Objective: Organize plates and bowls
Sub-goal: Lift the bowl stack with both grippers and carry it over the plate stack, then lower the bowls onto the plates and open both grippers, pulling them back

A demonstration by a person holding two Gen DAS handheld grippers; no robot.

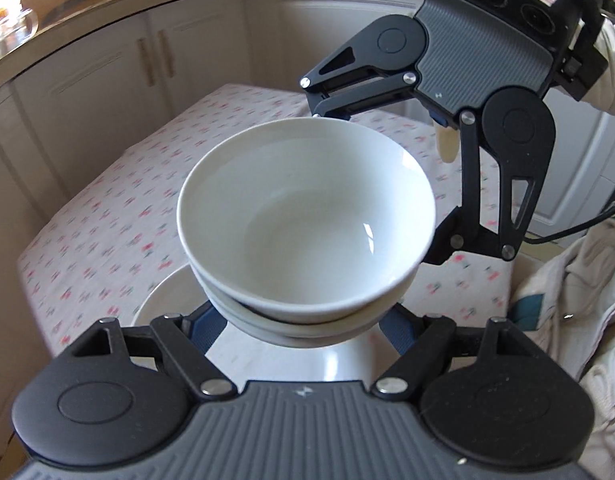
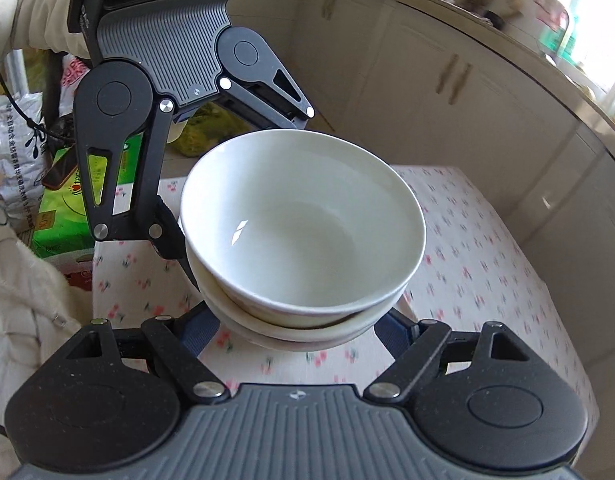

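A stack of nested white bowls hangs in the air above the table, and both grippers clasp it from opposite sides. My left gripper is shut on the stack's lower bowl, its blue pads pressing on either side. My right gripper reaches in from the upper right and holds the far side. In the right wrist view the same stack sits between the right gripper's pads, with the left gripper opposite. A white plate lies on the table beneath the stack.
A table with a floral cloth lies below. Beige cabinets and a cluttered counter stand behind. A green box and bags are left of the table. A person's white garment is close by.
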